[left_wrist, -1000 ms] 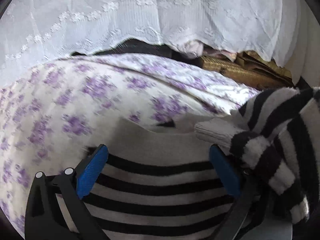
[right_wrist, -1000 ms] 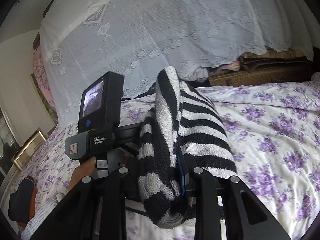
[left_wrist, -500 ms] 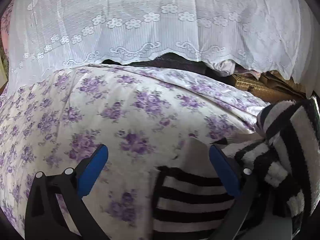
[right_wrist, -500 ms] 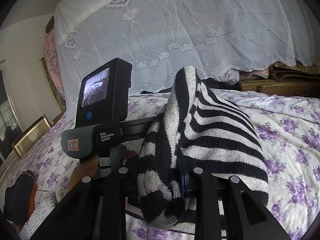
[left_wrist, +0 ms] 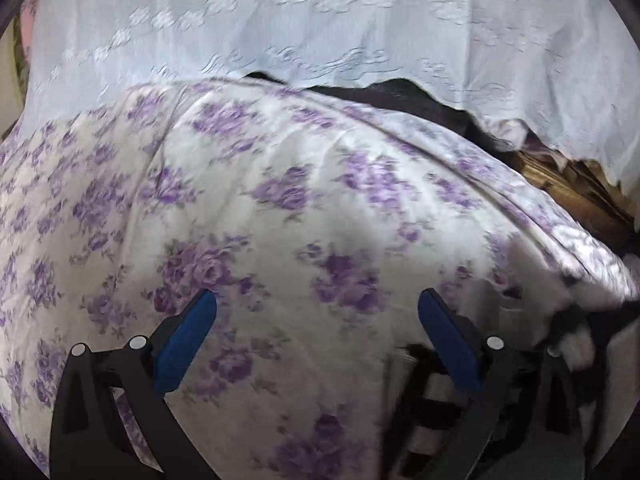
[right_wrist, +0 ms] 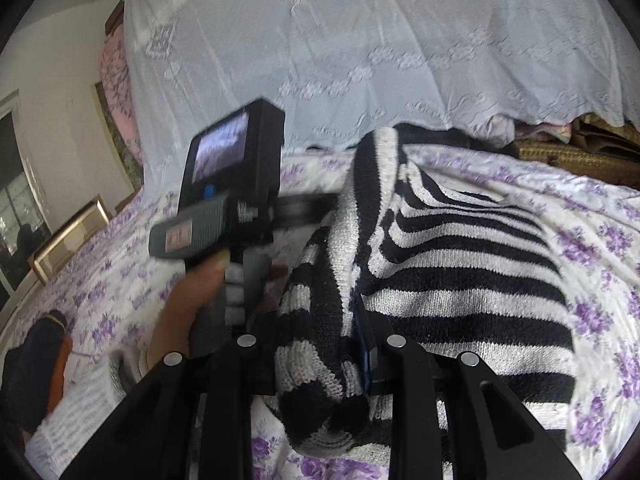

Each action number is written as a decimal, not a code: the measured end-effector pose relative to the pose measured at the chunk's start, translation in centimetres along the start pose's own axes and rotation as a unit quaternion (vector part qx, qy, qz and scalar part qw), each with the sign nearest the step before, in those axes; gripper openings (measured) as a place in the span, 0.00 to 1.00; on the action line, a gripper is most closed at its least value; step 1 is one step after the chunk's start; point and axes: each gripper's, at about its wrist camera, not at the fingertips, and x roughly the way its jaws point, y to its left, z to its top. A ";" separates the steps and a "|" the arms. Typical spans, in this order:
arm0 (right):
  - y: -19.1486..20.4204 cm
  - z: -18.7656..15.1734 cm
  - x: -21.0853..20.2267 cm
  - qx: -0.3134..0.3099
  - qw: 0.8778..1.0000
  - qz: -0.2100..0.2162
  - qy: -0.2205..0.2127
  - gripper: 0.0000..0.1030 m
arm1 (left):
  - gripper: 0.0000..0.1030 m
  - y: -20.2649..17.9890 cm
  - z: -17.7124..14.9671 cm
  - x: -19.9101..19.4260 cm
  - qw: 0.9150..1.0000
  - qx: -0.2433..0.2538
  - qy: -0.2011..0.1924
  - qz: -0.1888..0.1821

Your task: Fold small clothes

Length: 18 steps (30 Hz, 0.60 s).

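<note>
R gripper [right_wrist: 356, 344] is clamped tight on a bunched fold of the striped sweater [right_wrist: 460, 280], blk/white knit; blue pad just visible against the wool. The fold stands up between the fingers, rest of the garment spreads right and far over the floral bedspread [right_wrist: 600, 240]. L gripper [left_wrist: 316, 328] has its jaws wide apart w/ nothing between them, blue pads [left_wrist: 186, 338] hovering over the bedspread [left_wrist: 280, 200]; only a blurred edge of the sweater [left_wrist: 432, 412] shows at near right, behind the right finger. In the right wrist view the L gripper's handle unit w/ small screen [right_wrist: 224, 200] sits left of the sweater, held by the person's hand [right_wrist: 188, 304]. Far side: white lace cover [right_wrist: 380, 48] hangs over stacked stuff, woven mats [right_wrist: 576, 156] at far right. Dark item w/ orange [right_wrist: 36, 364] lies near left on the bed.
</note>
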 end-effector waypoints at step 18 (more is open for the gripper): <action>2.3 -2.2 -1.7 -0.107 0.993 0.044 0.011 0.58 | 0.96 1.8 -0.3 -6.8 0.999 0.006 -0.049 -0.008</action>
